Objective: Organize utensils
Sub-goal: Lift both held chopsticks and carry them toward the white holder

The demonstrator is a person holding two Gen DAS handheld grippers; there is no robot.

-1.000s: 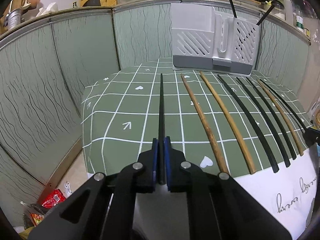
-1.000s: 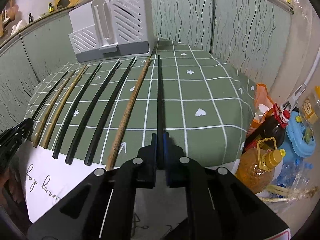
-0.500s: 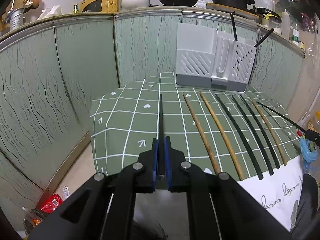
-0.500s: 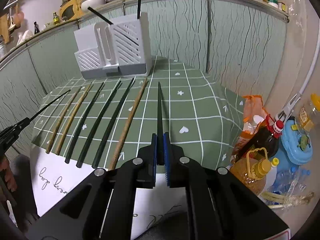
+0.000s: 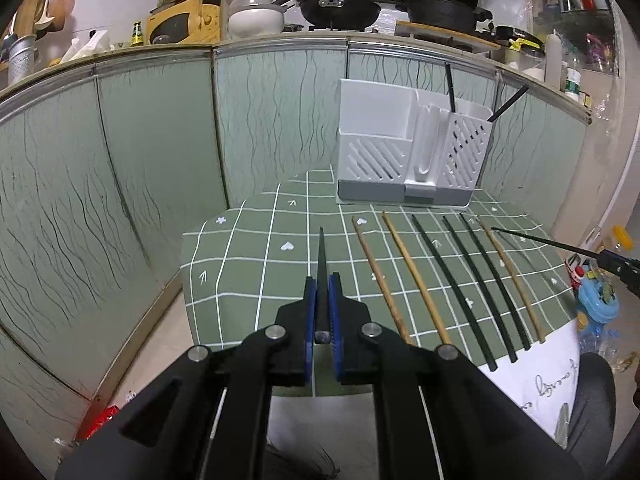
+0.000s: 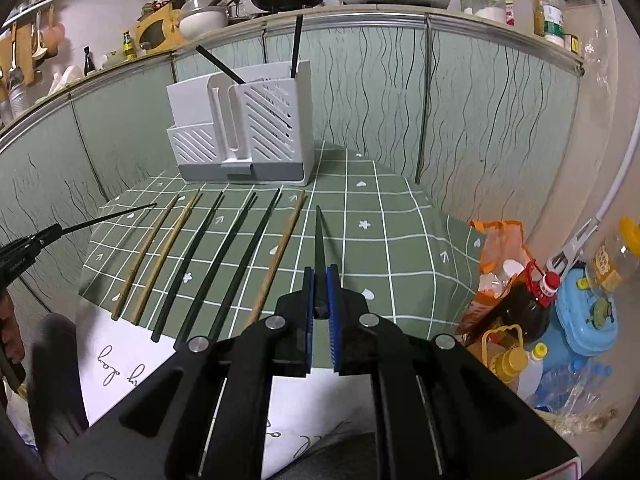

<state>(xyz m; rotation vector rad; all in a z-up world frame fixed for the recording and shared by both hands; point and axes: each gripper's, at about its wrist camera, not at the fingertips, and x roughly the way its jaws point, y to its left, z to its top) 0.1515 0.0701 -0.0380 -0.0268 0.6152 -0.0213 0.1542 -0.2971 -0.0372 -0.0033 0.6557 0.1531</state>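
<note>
My left gripper (image 5: 321, 294) is shut on a black chopstick (image 5: 321, 252) that points forward above the green checked tablecloth (image 5: 248, 264). My right gripper (image 6: 319, 282) is shut on another black chopstick (image 6: 319, 236), also held above the cloth. Several brown and black chopsticks (image 5: 452, 276) (image 6: 216, 256) lie side by side on the cloth between the two. A white slotted utensil holder (image 5: 412, 152) (image 6: 244, 132) stands at the table's far end, with two black chopsticks (image 6: 296, 48) upright in its right compartment. Each gripper shows at the edge of the other's view: the right gripper (image 5: 620, 266), the left gripper (image 6: 24, 248).
Green wavy wall panels (image 5: 152, 168) close the table's back and sides. Oil bottles (image 6: 516, 360) and a blue container (image 6: 588, 320) crowd the floor to the right. A white cloth with script (image 6: 120, 364) hangs off the front edge. Pots and pans sit on the shelf above.
Both grippers have risen with their chopsticks, which now hang clear of the cloth. The table and holder look lower and farther off in both views.
</note>
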